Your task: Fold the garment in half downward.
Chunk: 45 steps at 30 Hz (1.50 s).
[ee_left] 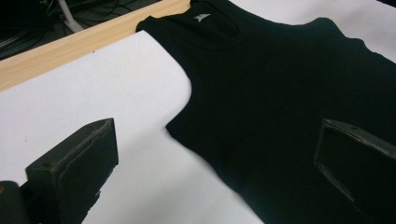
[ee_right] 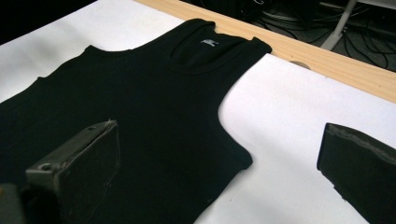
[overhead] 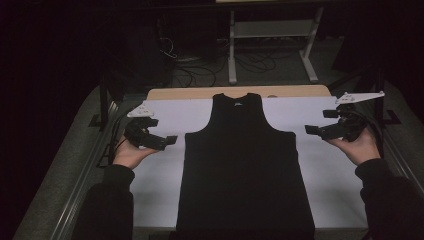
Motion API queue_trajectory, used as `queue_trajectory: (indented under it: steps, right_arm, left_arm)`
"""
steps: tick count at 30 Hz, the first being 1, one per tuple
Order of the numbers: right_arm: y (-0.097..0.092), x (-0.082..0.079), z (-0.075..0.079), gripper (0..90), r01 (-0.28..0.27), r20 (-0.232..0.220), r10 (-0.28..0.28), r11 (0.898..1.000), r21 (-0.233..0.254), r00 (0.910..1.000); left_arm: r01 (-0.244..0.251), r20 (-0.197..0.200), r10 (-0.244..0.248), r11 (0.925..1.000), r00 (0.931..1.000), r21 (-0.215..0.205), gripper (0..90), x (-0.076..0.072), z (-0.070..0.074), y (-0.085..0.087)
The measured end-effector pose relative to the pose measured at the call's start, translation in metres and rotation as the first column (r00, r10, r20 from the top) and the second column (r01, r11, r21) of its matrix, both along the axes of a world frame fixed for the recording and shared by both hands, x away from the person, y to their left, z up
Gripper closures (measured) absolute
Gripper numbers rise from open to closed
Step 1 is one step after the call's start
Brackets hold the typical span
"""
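A black tank top point(overhead: 245, 165) lies flat and face up in the middle of the white sheet point(overhead: 160, 185) that covers the table, neck toward the far wooden edge point(overhead: 200, 92) and hem toward the person. From the high view it reads as one dark shape, straps narrow at the top and body widening below the armholes; its hem runs off the bottom of that picture. The left gripper view adds what the high view blurs: a small pale label point(ee_left: 201, 17) inside the neckline, the ribbed band round the neck, and the curved armhole edge lying smooth on the sheet. The right gripper view shows the same label point(ee_right: 208, 43) and the opposite armhole, with the side seam ending in a soft corner. The cloth is so dark that folds or texture across the chest cannot be made out. The left gripper point(overhead: 159, 140) is held above the sheet just left of the garment, jaws spread wide and holding nothing; the right gripper point(overhead: 320, 131) hangs on the other side, well apart from the fabric, jaws likewise wide and empty. Beyond the table, cables and a white frame point(overhead: 270, 35) sit in deep shadow.
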State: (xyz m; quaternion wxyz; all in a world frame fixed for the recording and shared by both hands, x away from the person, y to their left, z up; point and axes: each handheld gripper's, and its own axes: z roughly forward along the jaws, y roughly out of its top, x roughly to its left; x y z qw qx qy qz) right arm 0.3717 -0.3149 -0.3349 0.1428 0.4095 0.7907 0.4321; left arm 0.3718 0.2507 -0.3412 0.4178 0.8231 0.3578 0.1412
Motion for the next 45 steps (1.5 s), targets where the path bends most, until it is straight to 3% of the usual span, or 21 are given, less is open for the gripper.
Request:
queue_trajectory:
  steps: [6,21,29,36,45]
  right_arm:
    - [0.002,0.012,0.003,0.0,0.001,-0.022,-0.001,1.000,-0.011,0.9998]
    - [0.012,0.040,0.009,0.0,-0.002,-0.035,0.000,0.999,-0.043,0.9994]
    - [0.016,0.054,0.000,0.0,0.002,-0.051,-0.003,0.999,-0.034,0.9987]
    - [0.019,0.070,-0.022,0.0,0.018,-0.083,-0.022,0.999,-0.044,0.9963]
    - [0.020,0.082,-0.040,0.0,0.025,-0.117,-0.029,0.999,-0.035,0.9928]
  left_arm:
    - [0.014,-0.013,-0.014,0.9997,0.9998,0.018,0.0,0.013,0.004,-0.003]
    - [0.006,-0.055,-0.007,0.9998,0.9985,-0.016,0.0,0.046,0.005,-0.007]
    - [-0.017,-0.078,0.012,0.9979,0.9969,-0.063,0.0,0.061,-0.007,-0.010]
    - [-0.027,-0.104,0.017,0.9947,0.9944,-0.099,0.0,0.075,-0.027,-0.019]
    - [-0.055,-0.143,0.044,0.9961,0.9887,-0.069,0.0,0.086,-0.044,-0.020]
